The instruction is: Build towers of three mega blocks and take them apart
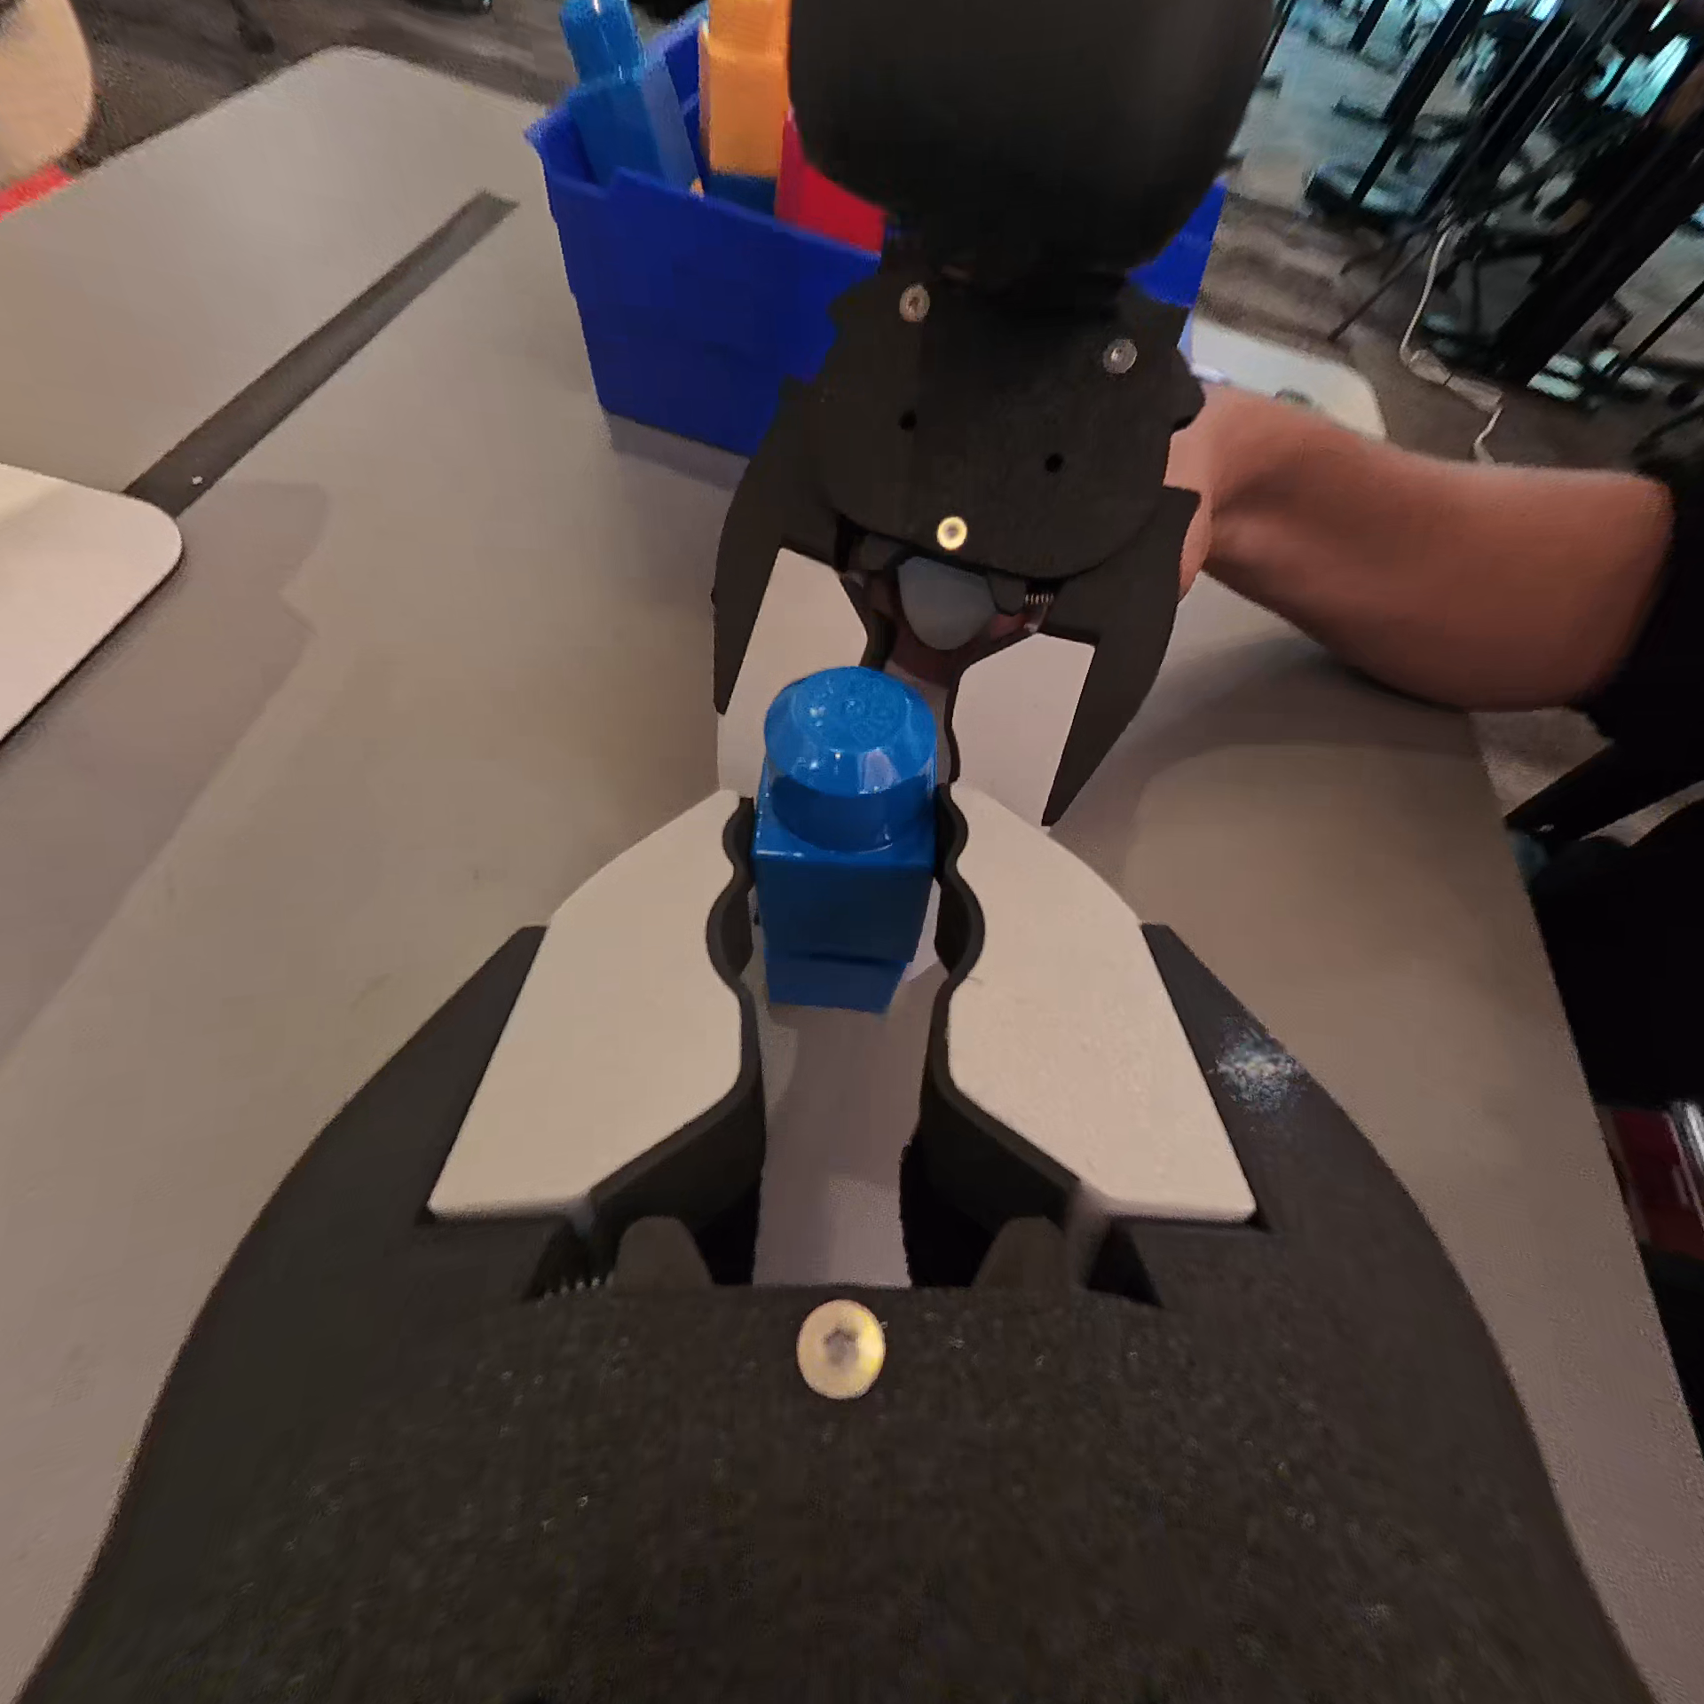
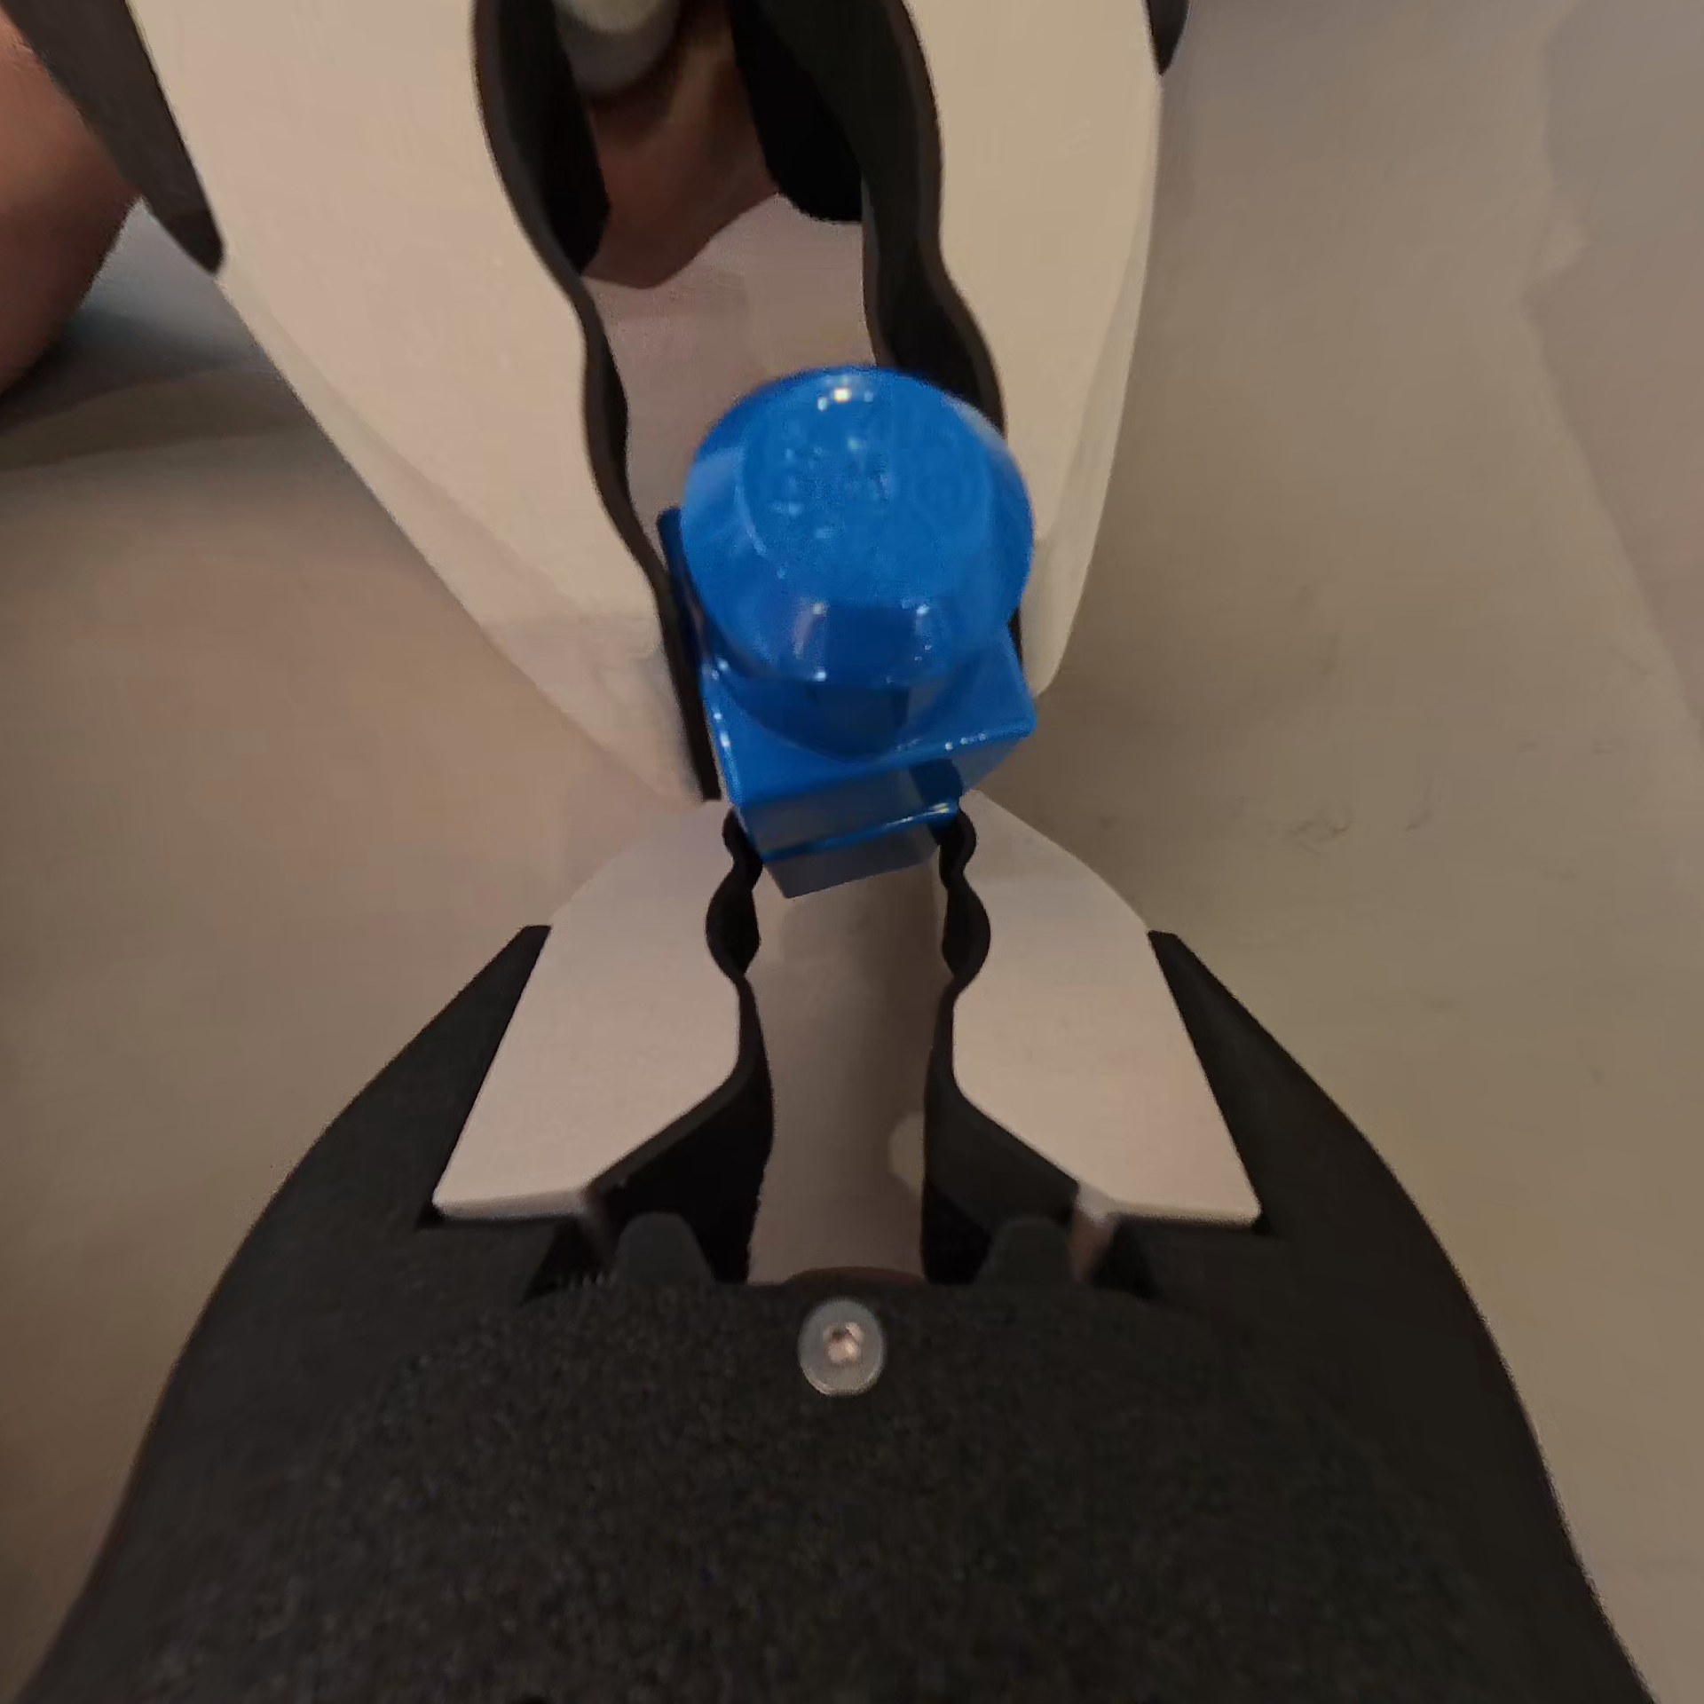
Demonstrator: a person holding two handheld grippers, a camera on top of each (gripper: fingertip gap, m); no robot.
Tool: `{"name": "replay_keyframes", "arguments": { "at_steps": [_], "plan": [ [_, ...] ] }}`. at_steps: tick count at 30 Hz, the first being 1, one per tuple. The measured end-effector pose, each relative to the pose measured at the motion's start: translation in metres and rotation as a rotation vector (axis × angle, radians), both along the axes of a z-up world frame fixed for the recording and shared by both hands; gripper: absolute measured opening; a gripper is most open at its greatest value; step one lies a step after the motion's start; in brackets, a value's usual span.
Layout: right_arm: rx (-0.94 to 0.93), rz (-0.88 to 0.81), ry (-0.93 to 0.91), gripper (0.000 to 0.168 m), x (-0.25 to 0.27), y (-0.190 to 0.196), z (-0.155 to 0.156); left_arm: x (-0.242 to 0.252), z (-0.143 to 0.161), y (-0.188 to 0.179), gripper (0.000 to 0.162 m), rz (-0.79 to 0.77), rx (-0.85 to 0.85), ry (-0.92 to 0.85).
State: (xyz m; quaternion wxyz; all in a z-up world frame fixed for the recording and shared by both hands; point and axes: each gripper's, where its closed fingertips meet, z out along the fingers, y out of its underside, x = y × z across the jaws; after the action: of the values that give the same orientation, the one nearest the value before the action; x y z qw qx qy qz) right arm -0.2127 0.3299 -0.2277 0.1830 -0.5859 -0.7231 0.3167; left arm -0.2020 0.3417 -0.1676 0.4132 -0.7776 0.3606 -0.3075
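— Grey table point(image 1: 369, 738) all around, and at its far side a blue bin point(image 1: 682, 304) with long blue point(image 1: 618, 92), orange point(image 1: 742, 83) and red point(image 1: 821, 194) pieces standing in it. Any writing worth noting?

— Only raised lettering moulded into the round top of the stud point(image 2: 857, 516). It's glossy and blurred in both views, so I can't make it out.

— And the blocks themselves?

— Two show, both blue and stacked. The upper block point(image 1: 839, 885) is a shiny, bright blue cube with one fat stud on top. The lower block point(image 1: 830, 982) peeks out under it, looks a shade darker, and sits slightly twisted relative to the one above.

— Where's the stack?

— Between the two grippers, near the middle of the table. Whether it rests on the surface, I cannot tell.

— Left gripper?

— The left gripper point(image 1: 839, 811) is clamped on the upper block, with its dark wavy pads pressed against both side faces.

— Right one?

— The right gripper point(image 2: 848, 839) comes in from the opposite side, angled steeply down over the stud. Its tips are closed against the sides of the lower block, just under the left gripper's fingers.

— Anything else?

— A person's forearm point(image 1: 1429, 572) lies on the table behind the right gripper.
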Motion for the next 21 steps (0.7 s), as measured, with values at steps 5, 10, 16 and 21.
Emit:
{"name": "replay_keyframes", "arguments": {
  "at_steps": [5, 10, 16, 21],
  "plan": [
    [-0.062, 0.016, 0.031, 0.036, -0.002, -0.006, 0.006, -0.001, 0.001, -0.004, 0.037, -0.021, -0.001, -0.013],
    [-0.089, 0.016, 0.062, 0.036, -0.003, -0.006, 0.011, -0.001, 0.006, -0.003, 0.037, -0.011, 0.017, -0.054],
    [-0.135, 0.037, 0.089, 0.036, -0.002, -0.01, 0.015, -0.002, 0.011, -0.005, 0.037, -0.029, 0.011, -0.135],
    [-0.127, 0.041, 0.083, 0.036, -0.002, -0.008, 0.009, -0.003, 0.003, -0.005, 0.036, -0.028, -0.011, -0.125]
  ]
}}
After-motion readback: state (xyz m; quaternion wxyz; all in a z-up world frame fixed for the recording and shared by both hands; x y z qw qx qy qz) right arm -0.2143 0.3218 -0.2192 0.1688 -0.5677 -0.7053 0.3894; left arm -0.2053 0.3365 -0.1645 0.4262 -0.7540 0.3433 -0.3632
